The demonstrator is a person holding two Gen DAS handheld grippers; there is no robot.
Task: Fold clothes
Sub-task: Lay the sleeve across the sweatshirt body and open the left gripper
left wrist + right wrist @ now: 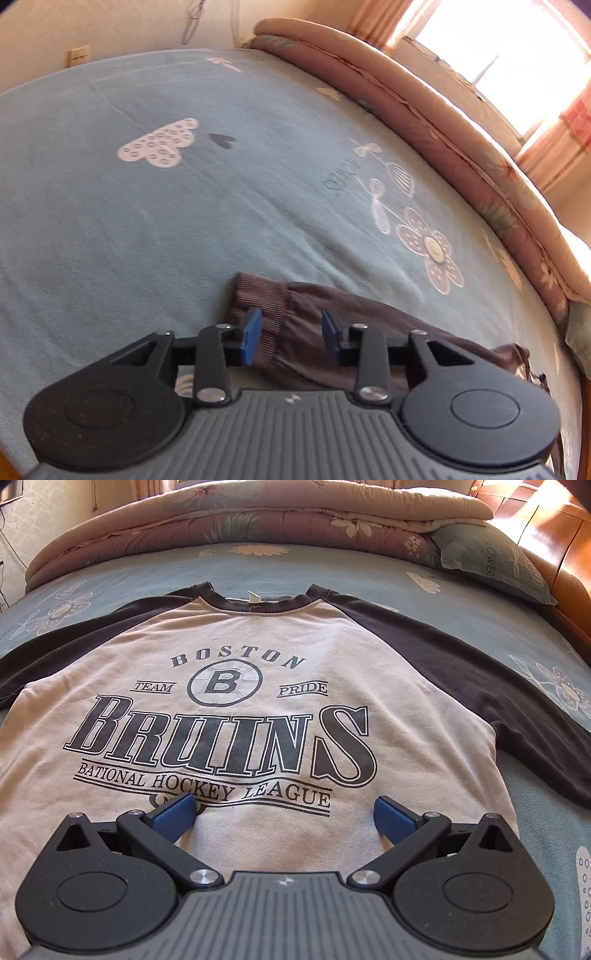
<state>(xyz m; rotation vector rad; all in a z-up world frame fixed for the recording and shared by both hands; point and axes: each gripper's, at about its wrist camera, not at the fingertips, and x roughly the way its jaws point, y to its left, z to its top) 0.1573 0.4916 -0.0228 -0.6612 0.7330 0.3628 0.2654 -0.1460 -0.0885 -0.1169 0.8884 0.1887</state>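
We hold the left hand-held gripper (291,334) with its blue pads apart, straddling the ribbed cuff (258,295) of the dark sleeve (354,332), which trails toward 4 o'clock across the blue bed sheet (147,221). Our right hand-held gripper (284,818) is spread wide over the lower front of the cream Bruins sweatshirt (258,635), lying flat, collar at 12 o'clock, near the folded quilt (258,520).

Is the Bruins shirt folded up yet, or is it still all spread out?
Spread out. The Bruins sweatshirt lies flat on the bed, front print showing, both dark sleeves stretched sideways.
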